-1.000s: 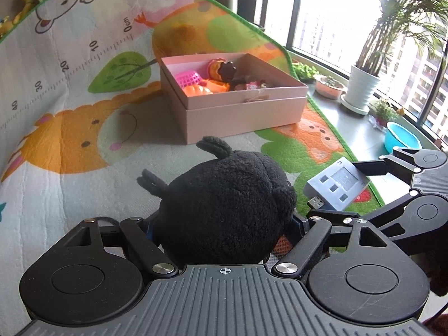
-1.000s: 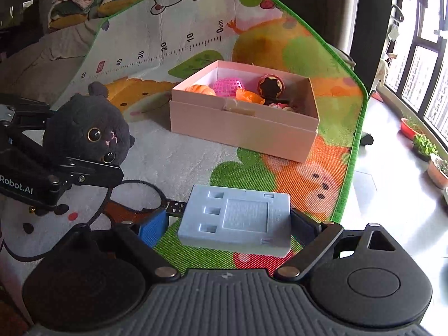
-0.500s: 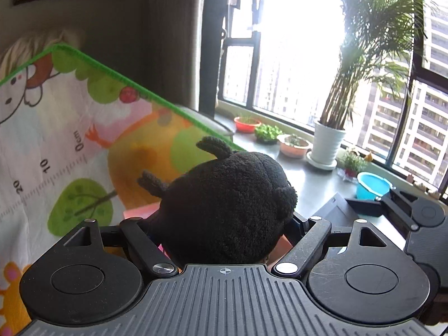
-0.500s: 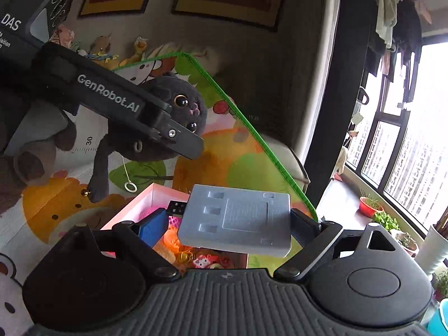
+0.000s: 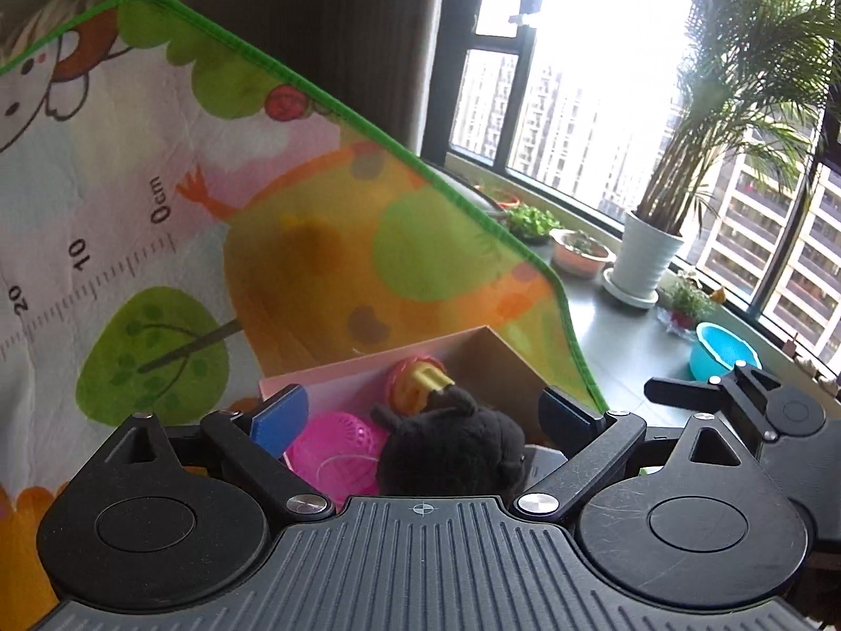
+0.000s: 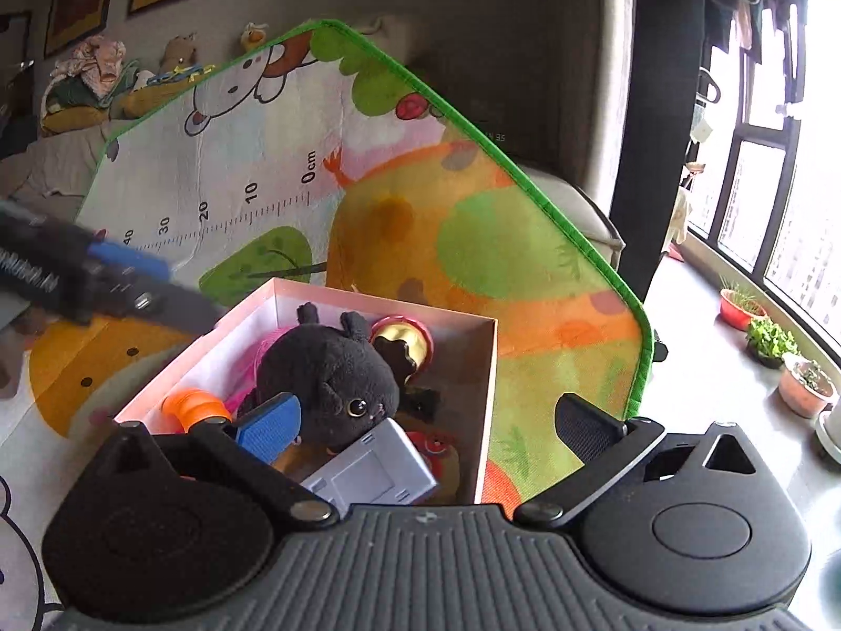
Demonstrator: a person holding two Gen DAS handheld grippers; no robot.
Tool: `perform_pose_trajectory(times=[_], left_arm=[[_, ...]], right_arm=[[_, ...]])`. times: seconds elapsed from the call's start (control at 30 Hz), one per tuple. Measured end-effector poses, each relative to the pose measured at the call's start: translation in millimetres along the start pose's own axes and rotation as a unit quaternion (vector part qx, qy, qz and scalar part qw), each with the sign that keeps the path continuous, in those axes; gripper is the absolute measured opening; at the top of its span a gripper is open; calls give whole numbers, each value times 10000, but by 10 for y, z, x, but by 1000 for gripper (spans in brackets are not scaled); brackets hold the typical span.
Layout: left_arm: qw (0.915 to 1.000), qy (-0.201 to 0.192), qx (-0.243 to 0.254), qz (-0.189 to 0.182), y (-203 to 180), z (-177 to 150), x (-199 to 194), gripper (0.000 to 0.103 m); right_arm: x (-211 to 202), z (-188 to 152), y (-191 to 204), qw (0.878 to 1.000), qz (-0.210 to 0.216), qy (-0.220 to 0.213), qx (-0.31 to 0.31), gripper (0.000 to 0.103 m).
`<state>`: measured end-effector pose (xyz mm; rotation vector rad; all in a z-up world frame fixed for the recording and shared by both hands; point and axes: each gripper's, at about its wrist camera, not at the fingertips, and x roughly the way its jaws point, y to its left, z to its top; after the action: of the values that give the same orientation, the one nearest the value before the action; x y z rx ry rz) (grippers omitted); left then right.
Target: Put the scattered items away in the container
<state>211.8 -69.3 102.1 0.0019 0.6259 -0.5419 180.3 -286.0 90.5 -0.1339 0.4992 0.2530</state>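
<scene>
1. The box (image 6: 489,368) was pale pink.
2. Inside the box, the plush cat (image 6: 326,373) was black, the basket (image 5: 336,452) hot pink, the device (image 6: 370,476) grey-blue.
3. Under the box, the mat (image 6: 473,242) showed orange and green cartoon shapes with a green border.

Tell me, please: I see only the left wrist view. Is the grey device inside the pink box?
Observer: Yes. In the right wrist view the grey device lies tilted in the near part of the pink box.
Operator: Does the right tool grip it?
Observer: No. The right tool is open. Its jaws have just been opening, and the pads touch nothing; the device sits lower, in the box.
Operator: I see the black plush only from behind. Where does it face?
Observer: The black plush faces the right wrist camera, one eye showing, directly behind the device. An orange toy lies in the box's left near corner.
</scene>
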Motion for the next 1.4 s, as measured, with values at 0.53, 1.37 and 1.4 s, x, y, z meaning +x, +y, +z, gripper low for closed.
perform_pose_trajectory(times=[0.53,1.37,1.4], left_arm=[[9982,329,227,-445,-75,-1069,-65,100],[9994,-151,-316,-51,760,-1179,-690,101],[9994,-176,-308,-38,757,-1189,-693,101]], right_arm=[[777,-7,-346,9610,1038,1217,2257,103],[1081,279,907,9719,1108,1469,1468,103],[1029,249,878,9727,1036,1421,1515,103]])
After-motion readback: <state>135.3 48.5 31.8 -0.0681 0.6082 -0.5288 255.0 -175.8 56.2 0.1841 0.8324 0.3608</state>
